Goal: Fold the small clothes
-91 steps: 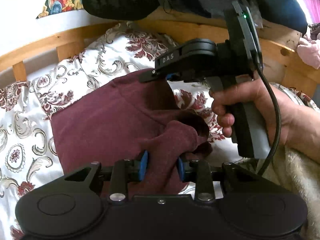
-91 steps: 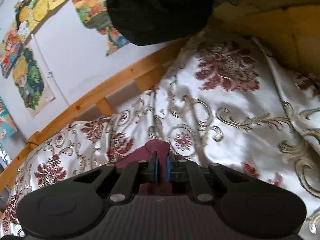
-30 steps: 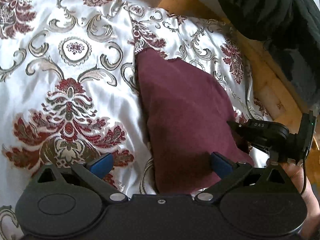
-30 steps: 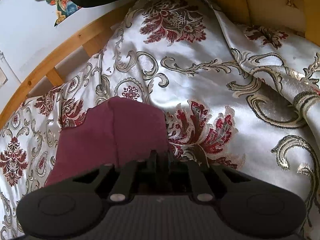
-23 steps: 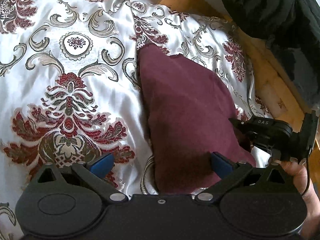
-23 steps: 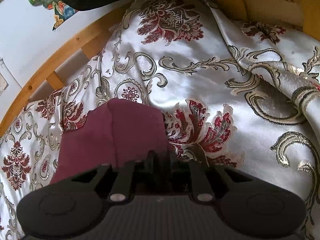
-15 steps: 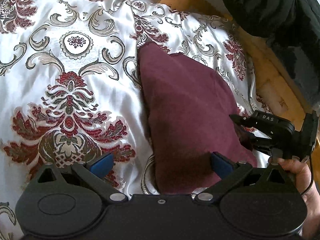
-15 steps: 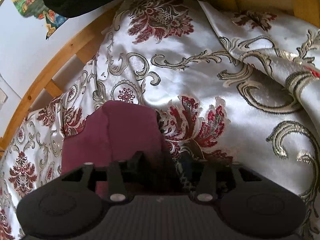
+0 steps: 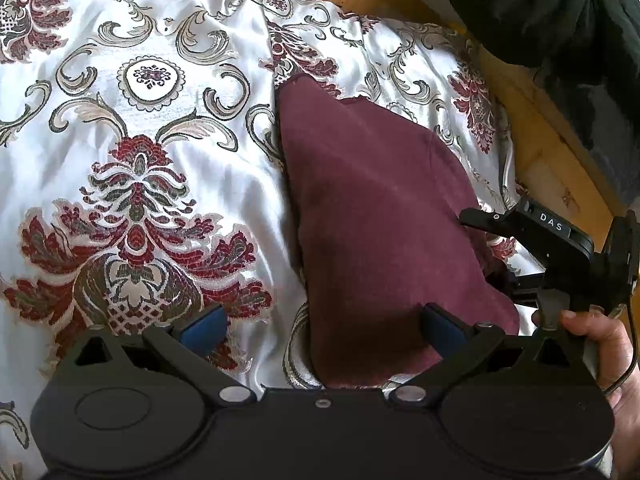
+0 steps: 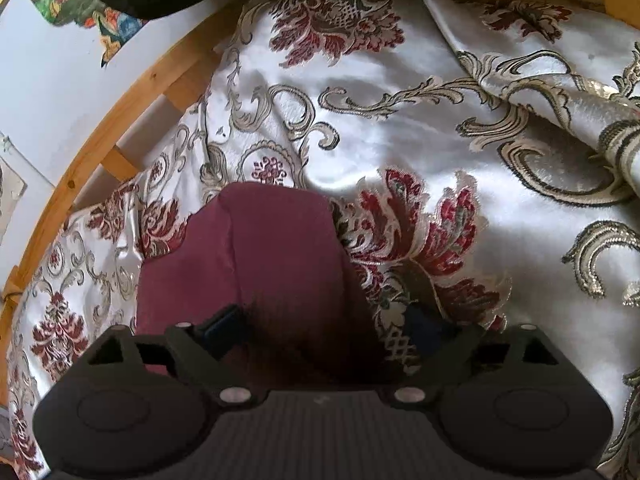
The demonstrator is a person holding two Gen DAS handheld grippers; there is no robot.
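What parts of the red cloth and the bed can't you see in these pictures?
- Near edge of the maroon garment: both wrist views, hidden behind each gripper's black body.
- Its underside and inner folds: both views, covered by its top layer.
- Bedspread edges: cut off by the frame.
- Dark bundle: left wrist view, cropped and too dark to identify.

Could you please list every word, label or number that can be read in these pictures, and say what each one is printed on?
"DAS": white letters on the black body of the right gripper, seen from the left wrist camera.
The colourful posters on the wall show pictures only; no lettering on them is legible.
No readable text on the maroon garment, the patterned bedspread or the left gripper.
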